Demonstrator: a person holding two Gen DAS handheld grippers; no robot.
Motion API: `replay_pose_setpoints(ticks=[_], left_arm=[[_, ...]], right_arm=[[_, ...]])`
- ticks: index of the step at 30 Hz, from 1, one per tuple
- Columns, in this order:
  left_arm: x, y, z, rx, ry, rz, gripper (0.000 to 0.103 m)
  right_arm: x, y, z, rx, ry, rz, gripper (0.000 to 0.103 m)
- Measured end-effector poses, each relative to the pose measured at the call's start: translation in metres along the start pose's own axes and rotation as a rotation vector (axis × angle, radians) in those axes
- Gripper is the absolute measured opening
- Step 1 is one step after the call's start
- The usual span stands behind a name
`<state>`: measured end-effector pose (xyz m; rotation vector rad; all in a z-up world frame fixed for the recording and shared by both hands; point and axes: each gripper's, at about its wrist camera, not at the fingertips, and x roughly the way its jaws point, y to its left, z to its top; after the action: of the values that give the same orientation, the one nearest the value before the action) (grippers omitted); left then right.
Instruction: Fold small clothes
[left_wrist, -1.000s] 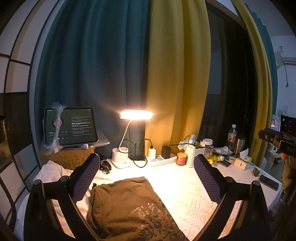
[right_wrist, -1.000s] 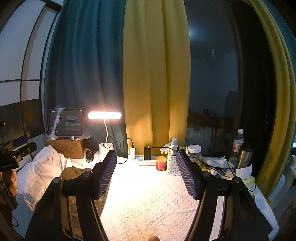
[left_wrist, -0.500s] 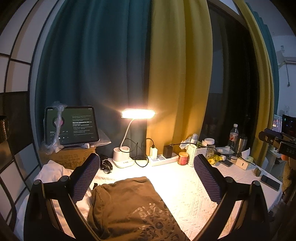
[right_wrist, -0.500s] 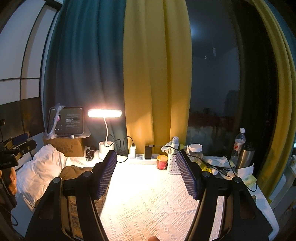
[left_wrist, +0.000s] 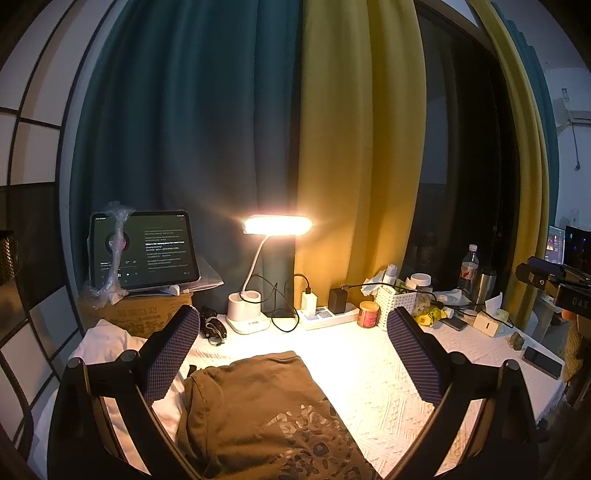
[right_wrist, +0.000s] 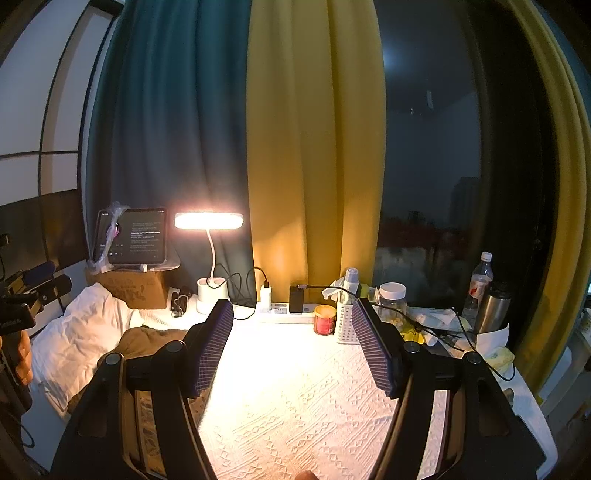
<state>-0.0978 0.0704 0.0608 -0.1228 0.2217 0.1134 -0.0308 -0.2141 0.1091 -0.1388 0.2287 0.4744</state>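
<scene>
Clothes come first: a brown shirt (left_wrist: 258, 410) with a pale print lies bunched on the surface (left_wrist: 373, 376), which has a white bumpy cloth over it. From the left wrist view the shirt sits low and between the two fingers of the left gripper (left_wrist: 291, 354). Its jaws stand wide open and hold nothing. They hang above the shirt and do not touch it.

The right gripper (right_wrist: 291, 350) is over the bare white cloth, to the right of the shirt. Its jaws are wide open too, with nothing in them. From that view only a bit of the shirt (right_wrist: 147, 339) peeks out on the left.

I think the folding has not really begun, since the shirt looks lumpy and not flat.

What could go wrong? The shirt is soft and thick, so the jaws might pinch two layers at once and the fold would come out crooked. A white pillow (right_wrist: 77, 332) lies right beside the shirt, and the jaws could grab it by mistake. At the back stand a lamp (left_wrist: 258, 273), a power strip (left_wrist: 325, 315) with loose wires, and a small red jar (left_wrist: 368, 314). A big swing with the cloth could knock them.
</scene>
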Motion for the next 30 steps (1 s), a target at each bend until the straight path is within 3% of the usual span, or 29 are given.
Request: replay_pose_setpoints(ticks=[30], left_arm=[[0.0031, 0.003, 0.0003, 0.008, 0.002, 0.003, 0.1]], right_arm=[[0.0061, -0.0042, -0.0063, -0.001, 0.012, 0.005, 0.07]])
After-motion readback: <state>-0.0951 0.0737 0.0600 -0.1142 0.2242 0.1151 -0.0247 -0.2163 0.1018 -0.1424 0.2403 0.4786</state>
